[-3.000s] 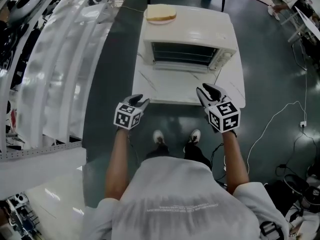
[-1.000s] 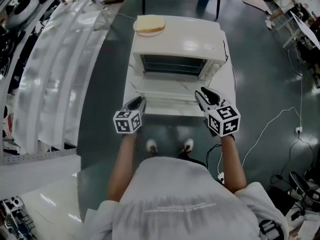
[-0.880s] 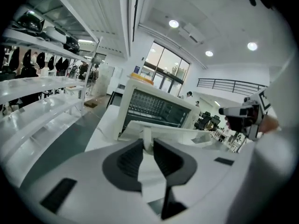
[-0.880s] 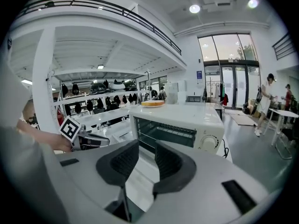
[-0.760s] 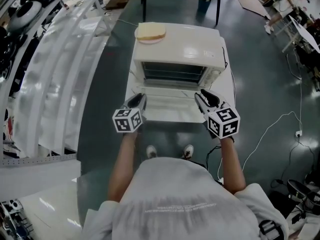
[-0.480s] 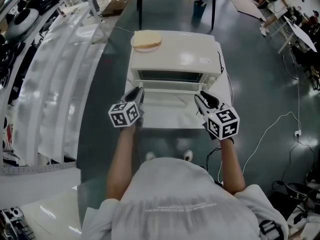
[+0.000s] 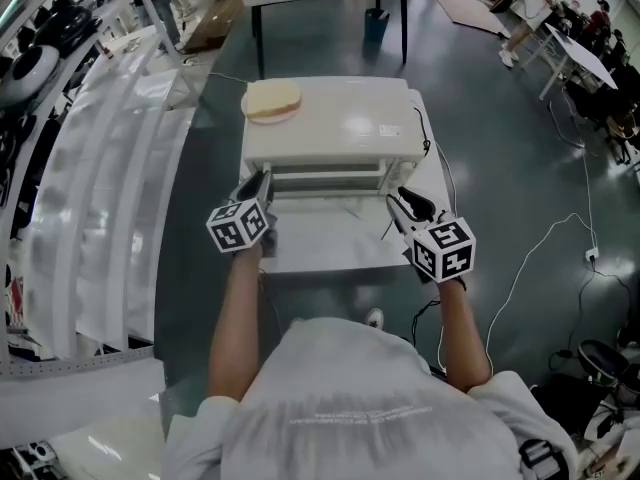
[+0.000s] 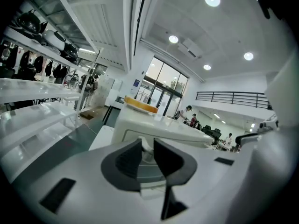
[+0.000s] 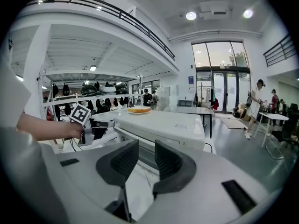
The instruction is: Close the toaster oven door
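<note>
Facing the toaster oven door [image 7: 325, 184], seemingly dropped open above the white table [image 7: 320, 253], with left gripper [image 7: 258, 186] at its left corner, right gripper [image 7: 405, 203] near its right, each with jaws slightly parted on nothing; next, probably lifting that edge and pushing shut.

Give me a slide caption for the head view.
Overhead: a person holds the left tool and right tool at the front of a white toaster oven with bread on top.
</note>
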{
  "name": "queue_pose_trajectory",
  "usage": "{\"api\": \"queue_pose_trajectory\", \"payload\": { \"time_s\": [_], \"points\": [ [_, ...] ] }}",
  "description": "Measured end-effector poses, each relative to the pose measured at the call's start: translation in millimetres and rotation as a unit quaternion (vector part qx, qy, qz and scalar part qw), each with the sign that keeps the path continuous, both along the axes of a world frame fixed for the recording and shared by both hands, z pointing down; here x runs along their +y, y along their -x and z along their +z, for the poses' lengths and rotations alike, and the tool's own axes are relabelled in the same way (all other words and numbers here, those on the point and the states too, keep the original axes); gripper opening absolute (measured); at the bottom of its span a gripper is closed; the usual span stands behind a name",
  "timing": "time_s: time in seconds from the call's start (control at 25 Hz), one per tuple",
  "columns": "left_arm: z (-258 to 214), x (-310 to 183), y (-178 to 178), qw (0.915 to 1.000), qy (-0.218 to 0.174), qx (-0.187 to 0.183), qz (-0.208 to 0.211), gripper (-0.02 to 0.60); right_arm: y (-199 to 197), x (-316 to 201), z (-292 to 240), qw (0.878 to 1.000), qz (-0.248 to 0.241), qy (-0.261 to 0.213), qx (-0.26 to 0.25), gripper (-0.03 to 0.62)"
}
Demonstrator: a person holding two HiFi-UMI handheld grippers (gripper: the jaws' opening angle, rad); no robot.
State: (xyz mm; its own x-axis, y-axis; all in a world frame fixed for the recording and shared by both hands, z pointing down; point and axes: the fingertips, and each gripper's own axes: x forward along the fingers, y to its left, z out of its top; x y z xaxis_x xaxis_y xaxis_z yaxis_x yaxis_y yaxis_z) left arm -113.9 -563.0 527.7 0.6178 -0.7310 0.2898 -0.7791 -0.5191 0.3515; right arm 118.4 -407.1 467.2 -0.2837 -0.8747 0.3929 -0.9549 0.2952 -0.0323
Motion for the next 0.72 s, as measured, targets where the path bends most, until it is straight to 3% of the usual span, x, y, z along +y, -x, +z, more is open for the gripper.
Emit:
{"api": "queue_pose_trajectory", "payload": {
  "time_s": [0.2,0.32,0.56,0.72],
  "points": [
    [-1,-1,-2,1.0,-0.007,-0.006,0.001,0.074,-1,3,0,1.0,-0.004,0.001,0.005,0.117],
    [-3,2,1,0.9992,-0.016,-0.035,0.006,0.074,-3,5,-5,1.0,-0.006,-0.004,0.013,0.118],
    [-24,13,21,0.9958,-0.053,-0.074,-0.006,0.072,-23,-3,-22,0.999,0.032,-0.012,0.017,0.117],
    [-56,18,27,0.9903,-0.096,-0.101,0.002,0.072,-26,-10,-37,0.999,0.031,-0.024,0.003,0.098]
  ]
}}
